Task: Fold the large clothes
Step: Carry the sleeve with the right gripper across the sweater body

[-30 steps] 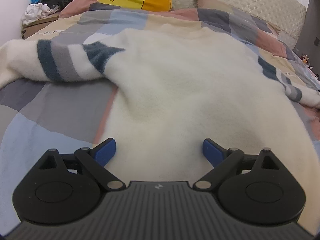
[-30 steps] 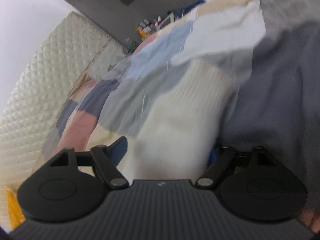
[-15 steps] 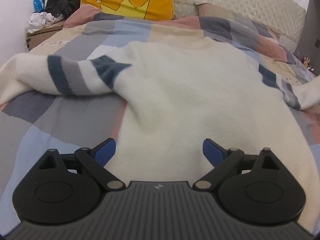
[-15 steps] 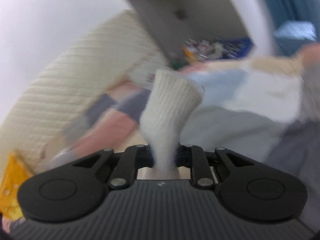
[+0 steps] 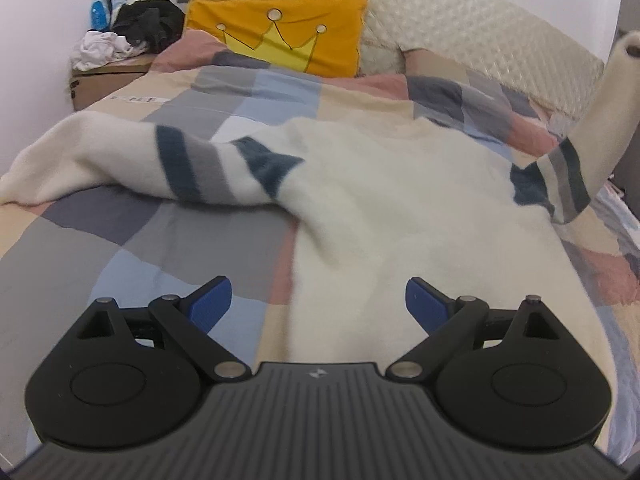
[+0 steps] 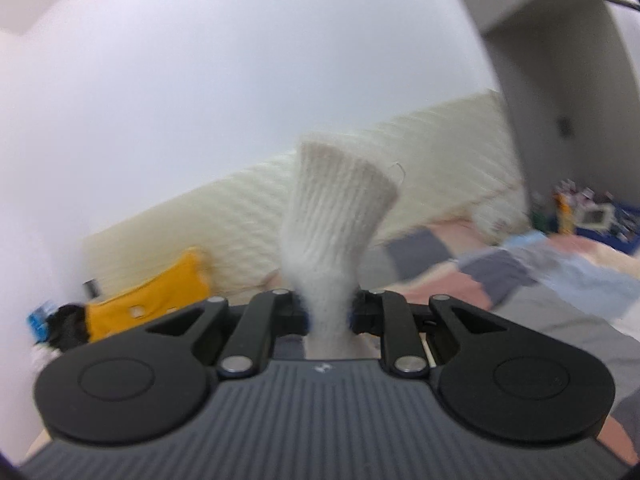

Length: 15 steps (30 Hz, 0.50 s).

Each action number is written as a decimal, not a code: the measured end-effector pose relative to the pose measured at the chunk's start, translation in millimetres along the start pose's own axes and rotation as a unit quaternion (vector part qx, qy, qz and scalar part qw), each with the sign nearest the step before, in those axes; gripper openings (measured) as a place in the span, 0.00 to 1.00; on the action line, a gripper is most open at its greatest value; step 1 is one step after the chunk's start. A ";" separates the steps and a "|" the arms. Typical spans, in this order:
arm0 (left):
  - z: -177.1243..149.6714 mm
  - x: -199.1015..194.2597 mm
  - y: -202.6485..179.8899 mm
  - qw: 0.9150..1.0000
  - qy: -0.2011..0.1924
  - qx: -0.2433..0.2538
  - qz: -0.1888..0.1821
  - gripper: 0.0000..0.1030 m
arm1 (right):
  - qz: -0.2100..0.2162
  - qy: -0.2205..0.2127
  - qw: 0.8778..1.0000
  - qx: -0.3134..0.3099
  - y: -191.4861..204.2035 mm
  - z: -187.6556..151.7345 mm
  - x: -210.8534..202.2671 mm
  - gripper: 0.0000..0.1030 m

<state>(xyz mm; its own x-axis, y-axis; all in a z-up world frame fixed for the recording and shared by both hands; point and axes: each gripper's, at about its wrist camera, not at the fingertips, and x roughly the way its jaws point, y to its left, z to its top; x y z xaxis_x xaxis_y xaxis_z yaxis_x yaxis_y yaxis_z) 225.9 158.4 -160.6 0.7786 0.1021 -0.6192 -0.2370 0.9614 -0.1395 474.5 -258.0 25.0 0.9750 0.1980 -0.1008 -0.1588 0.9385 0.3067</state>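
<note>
Right claw (image 6: 329, 316) lifted sleeve cuff (image 6: 340, 208) off bed, left claw (image 5: 318, 304) agape

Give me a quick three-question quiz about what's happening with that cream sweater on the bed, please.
1. True or false: the right tool is clamped on the sweater's ribbed cuff.
2. What does the left tool hold? A) the sweater's hem B) nothing C) the yellow pillow
3. Fill in: the yellow pillow bears a drawing of a ____.

Key:
1. True; the cuff sticks up between its closed fingers.
2. B; its blue pads stand wide apart above the sweater.
3. Crown.
</note>
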 end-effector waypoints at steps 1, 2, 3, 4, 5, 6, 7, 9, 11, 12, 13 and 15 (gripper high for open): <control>0.1 -4.1 3.8 1.000 -0.004 -0.001 0.000 0.93 | 0.010 0.001 1.000 -0.009 16.8 -1.4 -4.7 0.18; 0.3 -7.8 6.6 1.000 -0.009 -0.002 0.001 0.93 | 0.019 0.002 1.000 -0.019 32.3 -3.9 -9.7 0.18; 0.4 -12.4 10.3 1.000 -0.013 -0.004 0.000 0.93 | 0.030 0.004 0.999 -0.034 51.8 -8.2 -15.1 0.18; 0.5 -16.3 12.8 1.000 -0.014 -0.005 -0.004 0.93 | 0.038 0.006 0.998 -0.049 68.2 -12.9 -19.3 0.18; 0.6 -20.0 15.6 1.000 -0.017 -0.005 -0.008 0.93 | 0.047 0.008 0.997 -0.066 84.9 -18.9 -23.6 0.18; 0.4 -24.3 17.5 1.000 -0.022 -0.004 -0.008 0.93 | 0.054 0.011 0.995 -0.080 98.5 -24.9 -25.3 0.18; 0.1 -28.5 19.0 1.000 -0.027 -0.002 -0.008 0.93 | 0.063 0.016 0.994 -0.092 111.2 -33.8 -27.9 0.18; -0.4 -36.5 22.7 0.999 -0.035 0.001 -0.010 0.93 | 0.079 0.029 0.990 -0.112 135.9 -53.2 -33.6 0.18; -0.1 -42.4 29.4 0.999 -0.042 -0.003 -0.011 0.93 | 0.092 0.045 0.985 -0.137 160.0 -79.4 -39.9 0.18; 0.1 -44.6 33.9 0.999 -0.044 -0.007 -0.012 0.93 | 0.098 0.053 0.983 -0.148 171.7 -92.4 -41.2 0.18; 1.5 -45.1 38.1 0.999 -0.045 -0.012 -0.012 0.93 | 0.105 0.060 0.980 -0.156 181.5 -105.5 -43.3 0.18; 1.9 -48.8 46.7 0.999 -0.048 -0.019 -0.011 0.93 | 0.116 0.079 0.975 -0.169 200.0 -134.7 -48.6 0.18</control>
<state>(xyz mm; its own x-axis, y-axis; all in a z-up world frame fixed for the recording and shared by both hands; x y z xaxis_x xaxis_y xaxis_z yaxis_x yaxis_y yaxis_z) 178.0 198.7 -135.5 0.8360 0.1069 -0.5382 -0.2394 0.9537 -0.1823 374.4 -41.8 -36.3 0.8748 0.4324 -0.2186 -0.4409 0.8975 0.0109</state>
